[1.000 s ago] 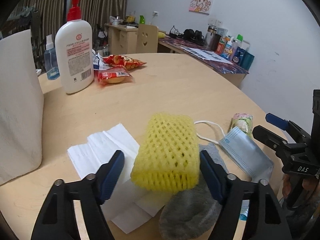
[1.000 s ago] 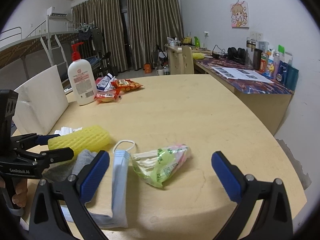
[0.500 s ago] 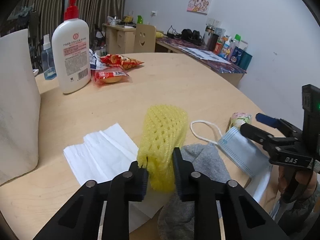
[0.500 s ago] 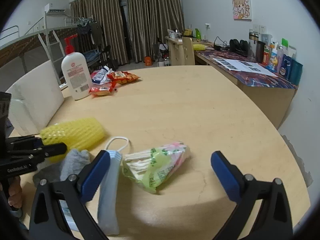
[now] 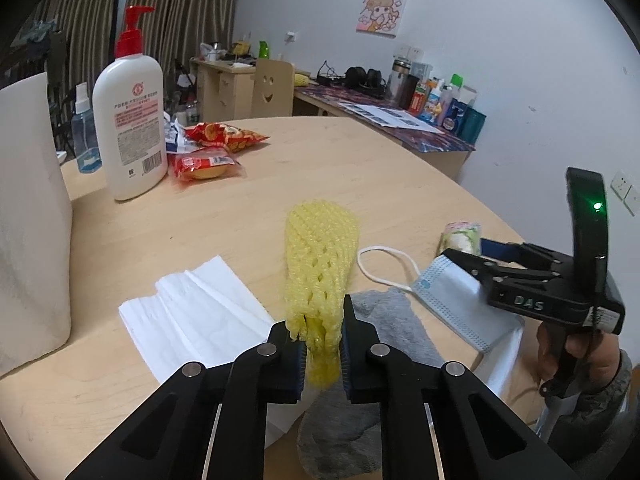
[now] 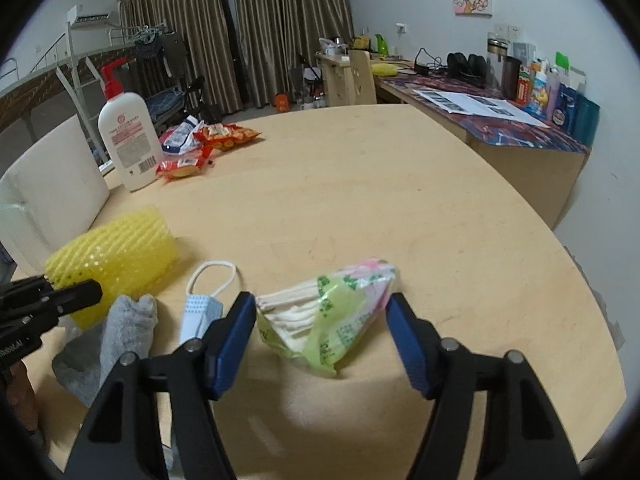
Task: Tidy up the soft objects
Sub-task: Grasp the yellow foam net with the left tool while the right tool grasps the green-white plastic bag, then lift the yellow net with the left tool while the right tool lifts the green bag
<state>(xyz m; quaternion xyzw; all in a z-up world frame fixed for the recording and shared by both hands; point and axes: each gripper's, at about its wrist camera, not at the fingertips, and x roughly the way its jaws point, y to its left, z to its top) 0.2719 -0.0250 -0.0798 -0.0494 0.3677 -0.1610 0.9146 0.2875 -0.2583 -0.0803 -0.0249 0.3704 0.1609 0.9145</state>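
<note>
Yellow net (image 5: 320, 264) now pinched flat in left gripper (image 5: 322, 346), ready for lifting; tissue pack (image 6: 332, 312) being closed on by right gripper (image 6: 320, 338), not yet gripped.

A yellow foam net sleeve (image 5: 320, 258) stands in the lower middle of the left wrist view, its near end squeezed flat and its far end fanned wide and tilted up off the bench (image 5: 280, 168). Below and right of it a grey sock (image 5: 384, 332) lies crumpled, partly over a white tissue sheet (image 5: 192, 308) at lower left. To the right a pale blue face mask (image 5: 452, 300) lies flat, its white ear loop curling toward the sleeve. In the right wrist view a green-and-pink tissue pack (image 6: 332, 312), torn open with white sheets showing, lies at lower centre.
</note>
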